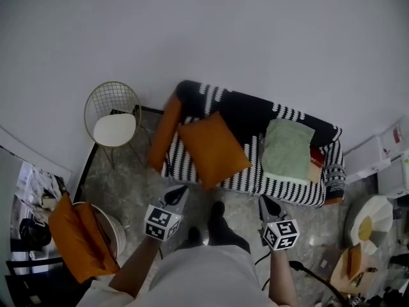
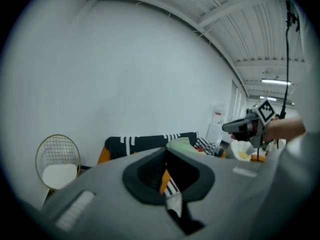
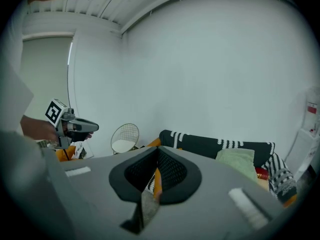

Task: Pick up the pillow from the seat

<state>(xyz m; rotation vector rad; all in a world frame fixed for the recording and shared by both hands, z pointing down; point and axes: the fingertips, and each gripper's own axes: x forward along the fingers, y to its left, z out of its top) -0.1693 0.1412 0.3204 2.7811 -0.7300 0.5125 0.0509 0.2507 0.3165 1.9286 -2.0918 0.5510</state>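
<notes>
Orange pillow: lay on the seat of the striped sofa, left of centre, turned diamond-wise with its lowest corner at the front edge of the seat.
Other cushions: a green pillow lay flat toward the sofa's right end, and a second orange one leaned at the left arm (the task sentence did not say which pillow was meant, though the centre orange one looked the likeliest).
Left gripper: hovered over the floor just in front of the sofa, jaws drawn together with nothing between them.
Right gripper: also in front of the sofa and apart from it, jaws closed up on nothing.
Bearing from the jaws: in the head view the orange pillow lay at about 1 o'clock from the left gripper and about 10 to 11 o'clock from the right.
Nearer hand: the left, by my reading; its tips pointed almost at the pillow's low corner.
Long axis: seemed to run from 11 to 5 o'clock, so that corner came first.
Step in hand: the approach, with no contact yet.
Next move: the jaws would need to part before reaching in.
</notes>
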